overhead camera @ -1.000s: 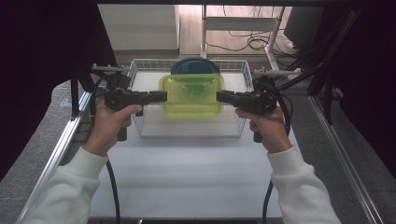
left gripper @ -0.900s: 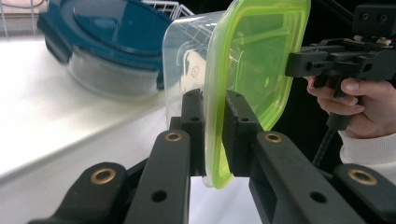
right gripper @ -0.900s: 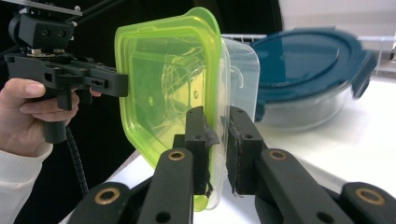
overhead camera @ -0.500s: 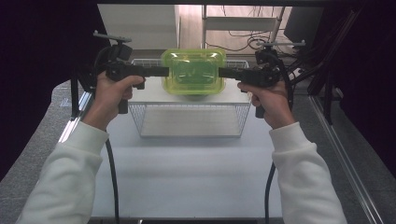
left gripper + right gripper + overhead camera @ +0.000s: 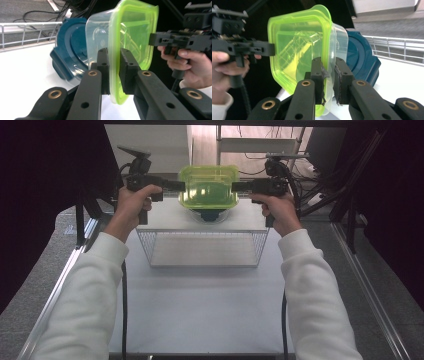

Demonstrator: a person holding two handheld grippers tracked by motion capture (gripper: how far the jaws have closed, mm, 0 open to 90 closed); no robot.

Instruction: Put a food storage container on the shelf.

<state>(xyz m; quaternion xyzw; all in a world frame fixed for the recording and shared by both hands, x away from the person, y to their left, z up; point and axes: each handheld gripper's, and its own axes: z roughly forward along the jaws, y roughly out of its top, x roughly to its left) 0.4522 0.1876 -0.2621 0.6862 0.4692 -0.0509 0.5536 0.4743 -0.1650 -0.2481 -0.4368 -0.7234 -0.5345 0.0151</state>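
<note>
Both grippers clamped on the green-lidded container (image 5: 208,187), one on each short side: left gripper (image 5: 172,184) pinching its rim from the left, right gripper (image 5: 239,185) from the right, box held between them off the table (image 5: 200,315), past the far edge of the wire basket (image 5: 202,247). A dark blue container (image 5: 210,214) sits right under the held box, just below both sets of jaws. Risks, as I judge it: each grip is only on the thin lid lip, so if the hands drift apart or one twists, the rim could slip out and the box drop onto the blue one; squeezing inward could bow the soft plastic or pop the lid; lowering blind could knock the blue container. Materials: lid (image 5: 133,45) translucent lime plastic, glossy, rounded-rectangle with raised rim; tub (image 5: 98,37) clear thin plastic, rounded corners, looks empty. Blue one (image 5: 359,57) opaque, smooth, stepped lid edge. Basket thin white wire grid, rigid. Table matte white.
</note>
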